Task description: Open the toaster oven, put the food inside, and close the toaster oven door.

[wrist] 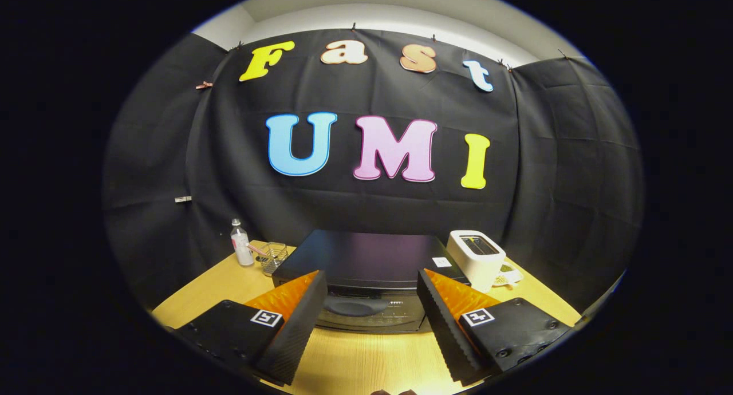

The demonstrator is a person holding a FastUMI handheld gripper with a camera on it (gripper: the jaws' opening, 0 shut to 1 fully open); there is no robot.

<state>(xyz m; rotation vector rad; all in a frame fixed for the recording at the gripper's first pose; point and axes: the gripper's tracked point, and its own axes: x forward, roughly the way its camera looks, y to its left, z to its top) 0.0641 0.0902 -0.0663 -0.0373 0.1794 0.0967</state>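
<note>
The toaster oven point(358, 280) is located on the wooden table point(355, 360), directly ahead of the gripper point(372, 303) and framed between its two fingers. The door is seen shut, with its handle point(355, 308) running crosswise to the fingers at about fingertip level. The fingers are spread wide and nothing is held. A straight forward approach to the handle is judged necessary. A white toaster point(475, 256) stands just beside the oven; a bottle point(241, 243) and wire basket point(273, 257) stand on the other side.

A light wooden table point(366, 360) carried a closed black toaster oven point(366, 263), a white pop-up toaster point(475, 257), a clear plastic bottle point(241, 243) and a small wire basket point(274, 256); the gripper point(371, 295) hung spread.
</note>
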